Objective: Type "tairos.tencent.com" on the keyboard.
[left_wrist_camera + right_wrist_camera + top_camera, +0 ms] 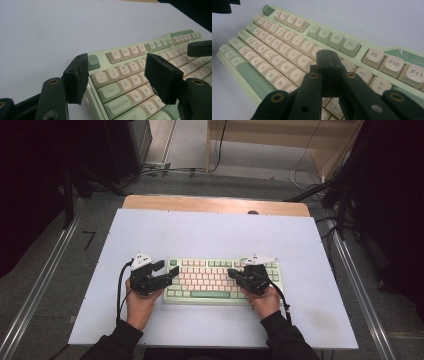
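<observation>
A green and cream keyboard (pixel 223 280) lies flat near the front of the pale surface (pixel 210 232), square to the person. It looks rigid and fairly light, a plastic case with loose-fitting keycaps that could pop off if pinched, so I'd take it by the case edges at the short ends, not by the keys.

The left gripper (pixel 168 277) hangs at the keyboard's left end, its jaws spread wide and holding nothing; in the left gripper view one jaw sits just outside the case edge by the Esc key (pixel 93 61) and the other over the letter rows. The right gripper (pixel 233 274) hovers over the keys on the right half, jaws pressed together and empty, pointing toward the number row.
</observation>
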Tool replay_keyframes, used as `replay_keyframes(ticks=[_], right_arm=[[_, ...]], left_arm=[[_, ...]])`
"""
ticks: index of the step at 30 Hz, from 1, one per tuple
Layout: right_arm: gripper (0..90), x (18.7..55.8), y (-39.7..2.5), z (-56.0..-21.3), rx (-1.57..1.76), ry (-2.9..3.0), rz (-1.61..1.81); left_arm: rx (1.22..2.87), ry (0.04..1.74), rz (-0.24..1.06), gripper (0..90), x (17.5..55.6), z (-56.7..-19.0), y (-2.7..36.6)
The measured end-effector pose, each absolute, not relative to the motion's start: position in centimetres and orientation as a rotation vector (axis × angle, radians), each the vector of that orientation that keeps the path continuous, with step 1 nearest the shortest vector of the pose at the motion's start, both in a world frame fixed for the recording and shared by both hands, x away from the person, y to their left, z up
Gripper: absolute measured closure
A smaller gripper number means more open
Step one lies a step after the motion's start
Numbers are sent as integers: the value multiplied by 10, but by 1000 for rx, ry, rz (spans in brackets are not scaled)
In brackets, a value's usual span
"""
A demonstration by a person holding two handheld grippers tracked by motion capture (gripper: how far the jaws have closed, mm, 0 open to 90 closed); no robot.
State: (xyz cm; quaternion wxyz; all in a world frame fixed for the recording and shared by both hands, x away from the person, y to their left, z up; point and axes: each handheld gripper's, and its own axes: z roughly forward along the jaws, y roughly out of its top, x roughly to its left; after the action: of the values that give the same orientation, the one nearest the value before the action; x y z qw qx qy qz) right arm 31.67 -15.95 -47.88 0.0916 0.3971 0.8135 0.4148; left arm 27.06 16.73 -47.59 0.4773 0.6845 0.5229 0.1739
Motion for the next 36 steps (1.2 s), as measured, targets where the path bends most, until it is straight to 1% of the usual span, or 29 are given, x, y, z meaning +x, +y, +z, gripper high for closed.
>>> replay_keyframes(ticks=[23,25,26,28,30,34,36], right_arm=[[872,318,-154,-487,1179,2448,1154],[798,317,-159,-480,1169,2422,1219],[742,316,-161,-477,1170,2413,1244],[575,315,-166,-471,1180,2388,1297],[442,315,-171,-468,1196,2372,1311],[307,316,-179,-466,1237,2339,1302],[299,316,-183,-466,1253,2336,1301]], left_arm=[[1683,1269,407,362,272,-477,166],[1679,1269,409,362,272,-477,166],[1682,1269,408,362,272,-478,167],[1683,1272,408,362,273,-478,167],[1682,1269,408,361,272,-478,167],[1682,1267,407,362,272,-477,167],[1684,1265,407,361,272,-477,166]])
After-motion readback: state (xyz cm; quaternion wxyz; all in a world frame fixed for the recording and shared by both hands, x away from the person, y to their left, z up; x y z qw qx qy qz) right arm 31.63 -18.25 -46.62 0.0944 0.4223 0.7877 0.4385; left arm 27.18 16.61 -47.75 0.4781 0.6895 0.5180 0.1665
